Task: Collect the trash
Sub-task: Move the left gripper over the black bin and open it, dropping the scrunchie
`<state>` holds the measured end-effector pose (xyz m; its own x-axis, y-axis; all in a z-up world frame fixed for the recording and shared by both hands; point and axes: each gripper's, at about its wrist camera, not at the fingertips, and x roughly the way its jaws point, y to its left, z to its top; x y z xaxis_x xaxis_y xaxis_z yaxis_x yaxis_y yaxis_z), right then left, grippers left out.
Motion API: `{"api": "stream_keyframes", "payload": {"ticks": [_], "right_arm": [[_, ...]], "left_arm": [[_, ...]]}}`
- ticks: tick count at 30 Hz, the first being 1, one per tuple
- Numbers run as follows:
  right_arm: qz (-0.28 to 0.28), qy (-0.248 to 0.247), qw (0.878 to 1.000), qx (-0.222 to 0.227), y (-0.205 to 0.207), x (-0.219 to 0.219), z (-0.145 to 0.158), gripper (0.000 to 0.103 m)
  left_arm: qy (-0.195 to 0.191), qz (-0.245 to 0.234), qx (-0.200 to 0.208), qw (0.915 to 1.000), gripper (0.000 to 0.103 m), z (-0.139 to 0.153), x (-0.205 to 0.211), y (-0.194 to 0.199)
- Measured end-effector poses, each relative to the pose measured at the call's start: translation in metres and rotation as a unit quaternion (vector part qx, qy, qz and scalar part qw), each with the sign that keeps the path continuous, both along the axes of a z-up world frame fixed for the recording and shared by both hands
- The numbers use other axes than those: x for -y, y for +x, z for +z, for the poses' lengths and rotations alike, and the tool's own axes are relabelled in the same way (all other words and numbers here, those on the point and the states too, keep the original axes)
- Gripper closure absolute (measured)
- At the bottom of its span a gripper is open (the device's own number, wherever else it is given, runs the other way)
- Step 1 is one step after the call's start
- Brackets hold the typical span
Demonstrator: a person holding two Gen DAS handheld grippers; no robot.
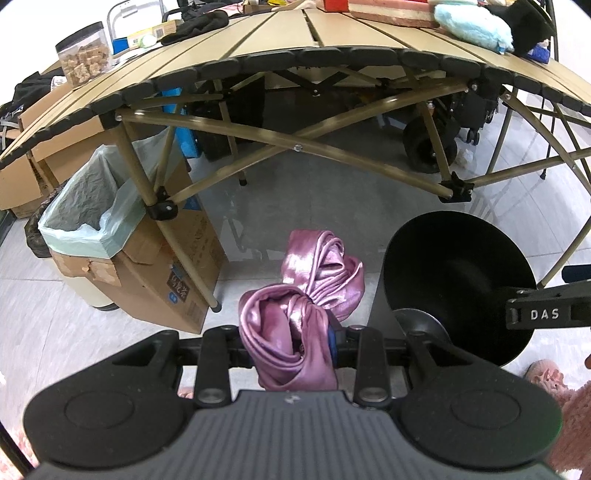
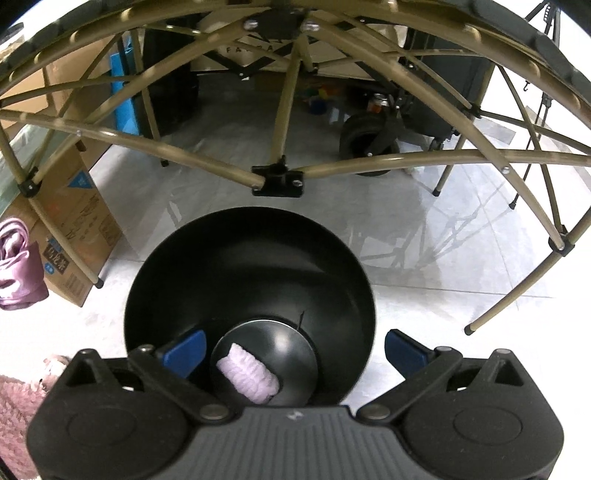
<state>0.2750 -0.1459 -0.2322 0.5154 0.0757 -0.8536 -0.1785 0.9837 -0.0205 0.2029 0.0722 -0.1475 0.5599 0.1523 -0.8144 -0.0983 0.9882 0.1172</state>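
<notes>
Left claw [image 1: 295, 339] clenched pink cloth [image 1: 295, 314]; right claw [image 2: 295, 350] hung released over bin [image 2: 247, 266] (wad [image 2: 248, 373] inside). Risk: cloth snagging bin rim, tipping it.

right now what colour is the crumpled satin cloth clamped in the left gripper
Shiny pink-mauve satin cloth; the left wrist view shows it best.

The mouth of the black bin [image 2: 247, 280] stands open and clear straight below the right claw [image 2: 295, 350], whose pads spread wide, one inside the rim, one outside. Ahead, the worktop's [image 1: 280, 33] crossed tan struts [image 2: 277, 177] bar the way under it at mid height. Left of the bin, bare floor [image 1: 59, 325] runs to a cardboard box [image 1: 177, 266] and a lined waste bin [image 1: 88, 206]. Bunched pink cloth [image 1: 295, 314] fills the left claw [image 1: 295, 343].
</notes>
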Motion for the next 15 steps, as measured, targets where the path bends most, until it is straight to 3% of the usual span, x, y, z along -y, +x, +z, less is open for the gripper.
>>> {"api": "stream_keyframes", "payload": {"ticks": [15], "right_arm": [[-0.035, 0.015, 0.999, 0.012, 0.001, 0.033, 0.011, 0.0]], "left_arm": [[0.01, -0.039, -0.014, 0.9991, 0.07, -0.009, 0.039, 0.018]]}}
